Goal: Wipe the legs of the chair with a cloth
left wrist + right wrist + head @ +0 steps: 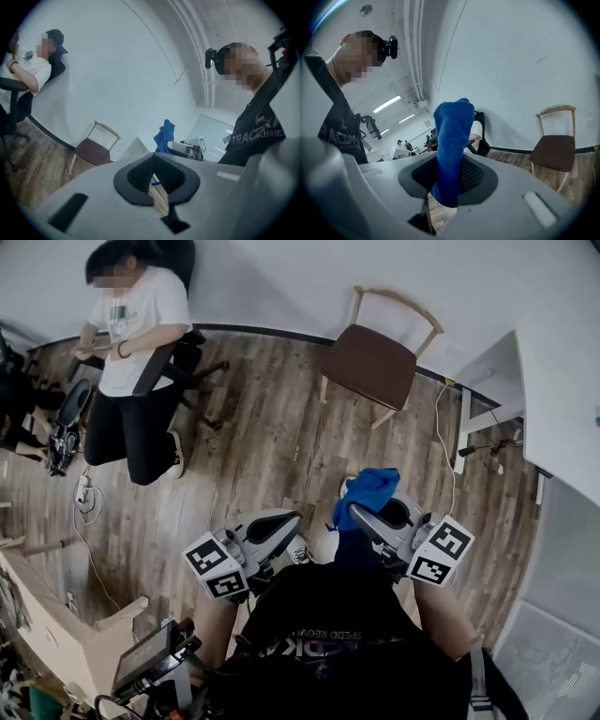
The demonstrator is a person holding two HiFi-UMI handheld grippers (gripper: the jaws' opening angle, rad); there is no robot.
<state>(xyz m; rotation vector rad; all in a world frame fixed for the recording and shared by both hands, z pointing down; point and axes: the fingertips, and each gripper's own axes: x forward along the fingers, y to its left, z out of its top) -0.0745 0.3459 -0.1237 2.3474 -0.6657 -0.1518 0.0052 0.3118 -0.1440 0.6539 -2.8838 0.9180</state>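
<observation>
The chair (372, 362), with a dark brown seat and pale wooden frame, is seen standing with its back against the white wall (281, 277). Its legs (324, 388) are upright and splay slightly below the seat. None is touched yet.

On the open side of the chair, well short of it, the blue cloth (368, 491) is held upright in the right gripper (367, 519), whose jaws are closed on its lower part. That gripper is judged the nearer one, almost in line with the seat. The left gripper (286, 523) is held further to the chair's left, its jaws brought together with nothing between them.

Bare wood floor (272, 446) is left between cloth and chair. To the chair's right, a cable (441, 423) and a white desk (553, 418) crowd the approach. A seated person (131, 343) is well apart on the chair's left.
</observation>
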